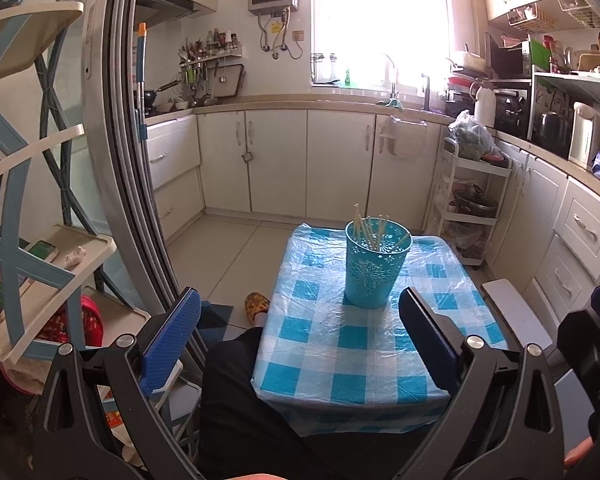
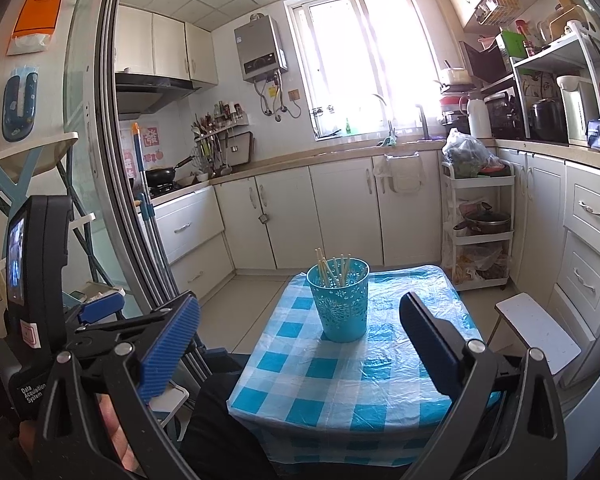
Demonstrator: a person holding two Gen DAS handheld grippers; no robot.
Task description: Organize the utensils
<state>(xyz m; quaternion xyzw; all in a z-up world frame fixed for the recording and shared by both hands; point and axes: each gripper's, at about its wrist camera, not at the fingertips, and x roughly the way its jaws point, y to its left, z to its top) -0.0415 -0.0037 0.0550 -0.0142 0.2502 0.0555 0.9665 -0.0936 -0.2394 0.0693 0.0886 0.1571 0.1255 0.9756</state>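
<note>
Two tongs, left tongs (image 1: 300, 294) and right tongs (image 2: 299, 300), both spread wide with nothing in between. Held back at the near edge of the surface (image 1: 340, 364), side by side, aimed at the cup (image 1: 378, 266). Maybe waiting there with nothing left to grab, or just about to start (hard to tell which).

Sticks (image 1: 370, 230) all standing in the cup, tips up, leaning on its edge. Put there to keep them together and off the cloth (image 1: 312, 332), by the look of it. Cup upright, toward the far end of the surface. No loose sticks seen on the cloth.

Around: a white stool (image 2: 538, 328) just beside the surface on the right, a cart (image 2: 480, 180) with a pot (image 2: 486, 222) past the far corner, a shelf (image 1: 40, 276) on the left with a phone (image 1: 42, 250), a slipper (image 1: 257, 304) on the floor (image 1: 228, 248).

Nothing between tongs and cup, so an easy way in. Sticks poking up high, easy to bump from above. Light cup, maybe easy to tip.
</note>
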